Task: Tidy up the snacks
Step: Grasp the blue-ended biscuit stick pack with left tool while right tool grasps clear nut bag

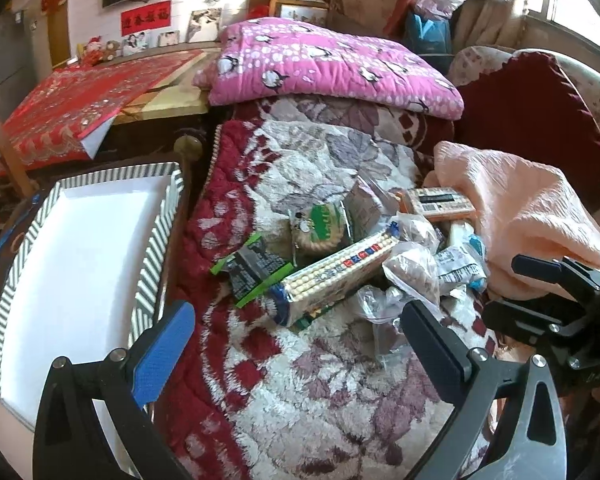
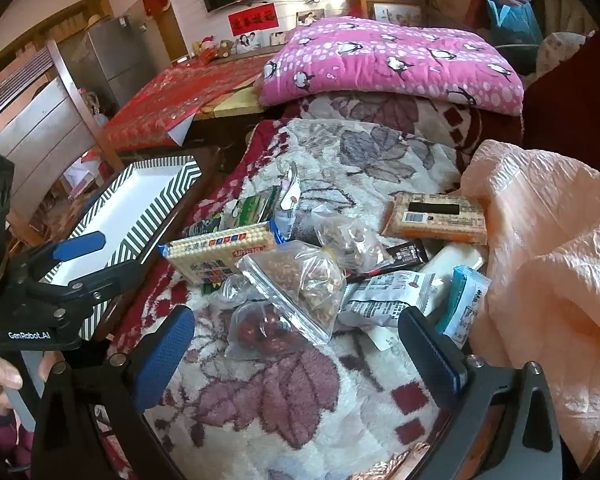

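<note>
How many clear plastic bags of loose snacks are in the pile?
3, maybe more hidden. The zip bag of nuts lies at the pile's middle, the bag of red dates just in front of it, and a knotted bag of brownish pieces behind.

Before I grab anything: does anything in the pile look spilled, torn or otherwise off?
Nothing looks spilled or torn. The snacks just lie in a loose heap on the blanket: the cracker pack rests tilted on other packets, and the nut bag leans on the bag of dates. The striped box holds nothing yet.
</note>
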A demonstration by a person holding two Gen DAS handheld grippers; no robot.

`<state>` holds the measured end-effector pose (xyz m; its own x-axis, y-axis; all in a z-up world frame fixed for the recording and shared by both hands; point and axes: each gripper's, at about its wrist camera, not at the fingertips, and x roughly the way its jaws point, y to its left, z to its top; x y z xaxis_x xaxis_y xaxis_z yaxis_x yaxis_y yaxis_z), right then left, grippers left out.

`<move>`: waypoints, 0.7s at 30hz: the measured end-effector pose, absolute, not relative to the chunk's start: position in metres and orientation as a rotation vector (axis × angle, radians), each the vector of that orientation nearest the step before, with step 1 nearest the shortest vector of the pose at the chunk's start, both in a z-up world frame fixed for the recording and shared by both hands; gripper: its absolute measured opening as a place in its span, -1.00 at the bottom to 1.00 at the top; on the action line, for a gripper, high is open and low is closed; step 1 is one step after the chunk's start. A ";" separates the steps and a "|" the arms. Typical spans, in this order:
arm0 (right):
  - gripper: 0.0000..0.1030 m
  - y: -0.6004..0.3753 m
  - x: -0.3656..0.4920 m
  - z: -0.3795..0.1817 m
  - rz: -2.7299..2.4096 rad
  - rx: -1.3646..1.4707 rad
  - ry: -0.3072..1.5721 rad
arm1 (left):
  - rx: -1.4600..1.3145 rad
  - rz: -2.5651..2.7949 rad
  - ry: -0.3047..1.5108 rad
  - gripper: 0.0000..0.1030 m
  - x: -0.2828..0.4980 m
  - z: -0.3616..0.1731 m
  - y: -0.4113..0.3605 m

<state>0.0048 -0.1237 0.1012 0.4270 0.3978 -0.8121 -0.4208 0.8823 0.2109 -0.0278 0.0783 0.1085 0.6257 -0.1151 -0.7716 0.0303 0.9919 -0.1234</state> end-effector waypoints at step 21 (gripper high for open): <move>0.99 -0.134 0.010 0.087 0.493 -0.023 1.069 | 0.059 -0.286 0.964 1.00 0.025 0.074 0.060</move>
<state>0.0104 -0.1340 0.0865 0.3834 0.3758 -0.8437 -0.3978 0.8916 0.2164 0.0254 0.0604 0.0741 0.5358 -0.2141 -0.8168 0.2664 0.9608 -0.0770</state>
